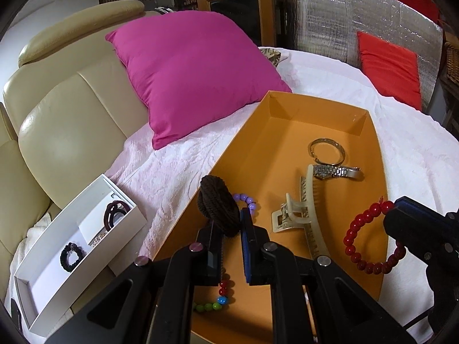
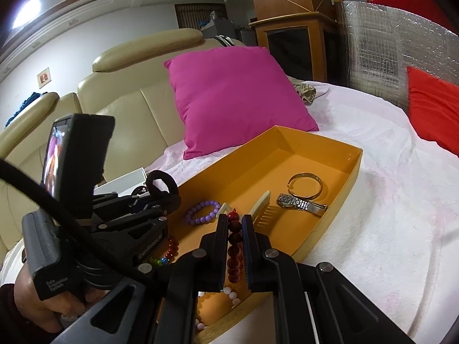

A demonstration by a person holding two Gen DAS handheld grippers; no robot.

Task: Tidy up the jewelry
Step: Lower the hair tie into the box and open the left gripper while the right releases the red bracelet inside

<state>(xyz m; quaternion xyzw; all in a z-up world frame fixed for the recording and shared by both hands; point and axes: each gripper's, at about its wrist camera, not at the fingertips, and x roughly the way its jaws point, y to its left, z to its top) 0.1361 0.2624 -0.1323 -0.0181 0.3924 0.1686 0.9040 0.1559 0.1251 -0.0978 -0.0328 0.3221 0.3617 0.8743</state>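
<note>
Beside orange tray [image 1: 289, 106]: pink cushion [image 1: 195, 71]

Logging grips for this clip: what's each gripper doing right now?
Left gripper: closed on the brown hair tie.
Right gripper: closed on the red bead bracelet.

Both grippers are black plastic, with silver round screws at the joints and blue pads inside the fingers [image 1: 247, 246]. The left gripper [image 2: 160, 193] carries a small lit screen, a black cable, white lettering; a dark sleeve [image 2: 7, 295] shows.
</note>
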